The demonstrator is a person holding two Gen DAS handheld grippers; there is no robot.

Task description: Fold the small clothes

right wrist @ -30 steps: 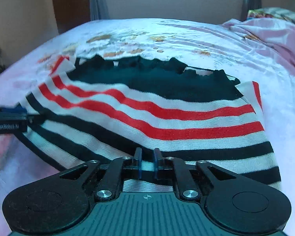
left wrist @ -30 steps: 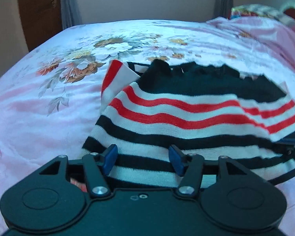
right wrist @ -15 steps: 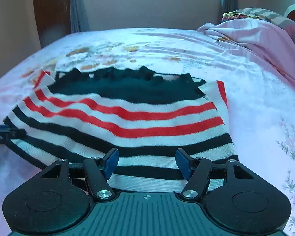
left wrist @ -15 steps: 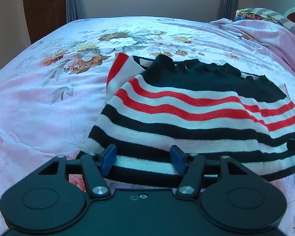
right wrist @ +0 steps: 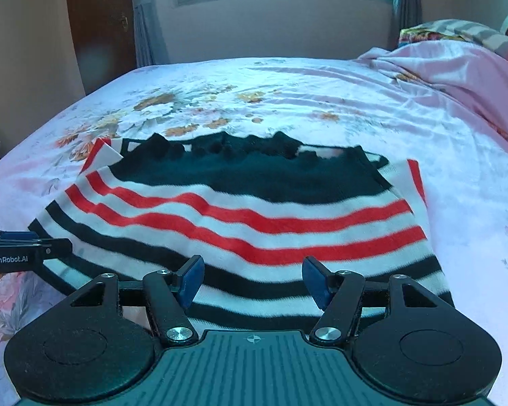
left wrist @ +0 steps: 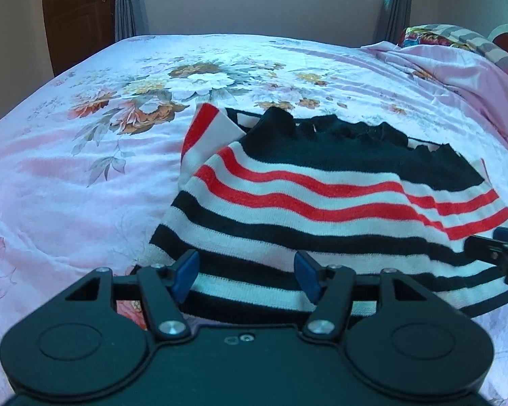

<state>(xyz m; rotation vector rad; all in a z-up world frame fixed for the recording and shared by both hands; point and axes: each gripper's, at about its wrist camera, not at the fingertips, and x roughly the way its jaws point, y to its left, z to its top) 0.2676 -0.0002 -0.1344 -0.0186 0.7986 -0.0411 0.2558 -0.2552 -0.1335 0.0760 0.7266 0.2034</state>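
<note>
Right wrist view: right gripper [right wrist: 252, 279] and left gripper [left wrist: 244, 275], both released, flank the folded striped sweater's [right wrist: 240, 223] lower-frame hem, probably to regrasp.

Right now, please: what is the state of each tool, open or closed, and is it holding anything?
Left tool: open, holding nothing, over the near edge of the striped sweater.
Right tool: open, holding nothing, over the same edge.
</note>
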